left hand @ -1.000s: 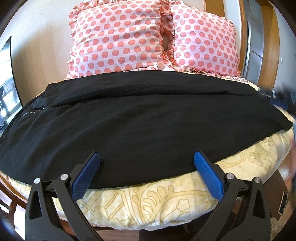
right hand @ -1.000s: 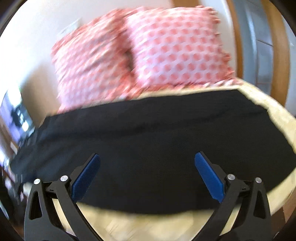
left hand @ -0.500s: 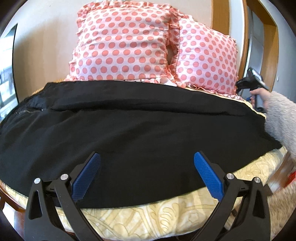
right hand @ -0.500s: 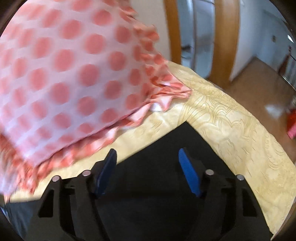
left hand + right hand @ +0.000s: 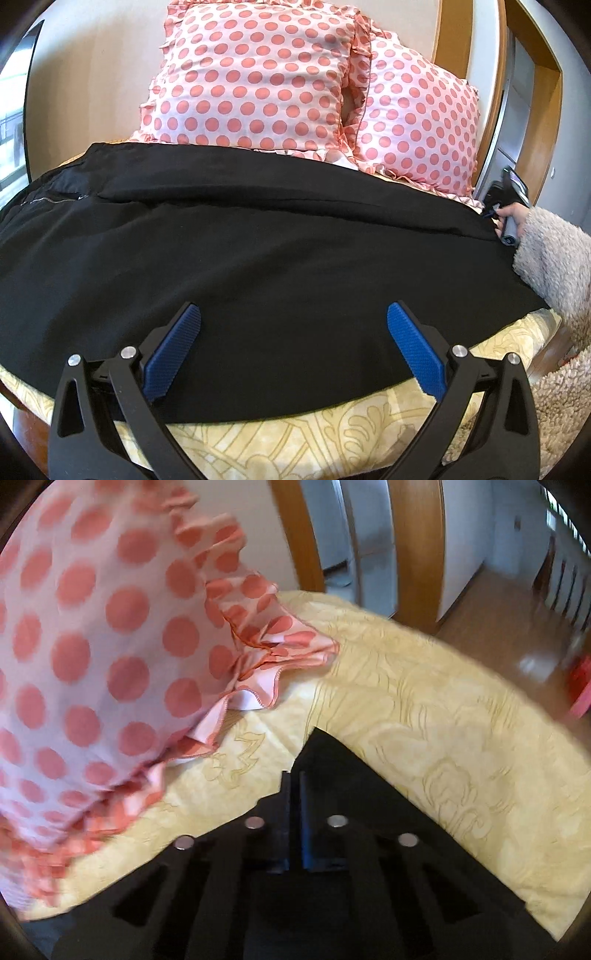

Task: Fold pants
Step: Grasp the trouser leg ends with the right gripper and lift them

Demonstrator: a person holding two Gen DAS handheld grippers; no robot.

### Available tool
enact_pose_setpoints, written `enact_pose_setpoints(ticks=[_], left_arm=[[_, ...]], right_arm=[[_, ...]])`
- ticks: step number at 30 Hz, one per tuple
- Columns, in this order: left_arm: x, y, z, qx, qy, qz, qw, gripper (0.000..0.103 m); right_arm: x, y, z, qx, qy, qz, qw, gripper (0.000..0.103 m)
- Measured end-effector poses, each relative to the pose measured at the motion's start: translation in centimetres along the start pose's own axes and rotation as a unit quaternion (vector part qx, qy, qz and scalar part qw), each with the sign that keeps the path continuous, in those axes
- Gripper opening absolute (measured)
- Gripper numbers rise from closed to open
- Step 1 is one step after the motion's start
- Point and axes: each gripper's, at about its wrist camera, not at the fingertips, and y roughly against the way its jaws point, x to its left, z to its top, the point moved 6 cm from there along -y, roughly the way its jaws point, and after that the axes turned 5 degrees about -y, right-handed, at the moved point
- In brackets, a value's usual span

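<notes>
Black pants [image 5: 258, 266] lie spread flat across the bed, waistband and zipper at the left. My left gripper [image 5: 293, 332] is open and empty, hovering over the pants' near edge. My right gripper [image 5: 294, 779] has its jaws closed at the far right corner of the pants [image 5: 325, 753], shut on the leg hem. It also shows in the left wrist view [image 5: 504, 206], held by a hand in a fuzzy sleeve at the pants' far right end.
Two pink polka-dot pillows [image 5: 258, 81] [image 5: 92, 646] stand at the head of the bed just behind the pants. The yellow patterned bedspread [image 5: 295, 439] [image 5: 443, 720] shows around the pants. A wooden door frame [image 5: 413, 546] and floor lie beyond the bed's right side.
My right gripper has swung to the far right corner of the pants and closed its jaws there. My left gripper has stayed open and drifted slightly lower over the near edge.
</notes>
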Motion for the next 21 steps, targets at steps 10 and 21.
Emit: enact_pose_setpoints(ticks=[10, 21], left_arm=[[3.8, 2.6, 0.2, -0.031, 0.139, -0.037, 0.9891, 0.101], [5.1, 4.5, 3.0, -0.069, 0.107, 0.03, 0.9914, 0.101]], right_arm=[[-6.0, 16.2, -5.2, -0.088, -0.034, 0.252, 0.963, 0.003], [-14.9, 16.5, -16.0, 0.024, -0.115, 0.251, 0.961, 0.005]])
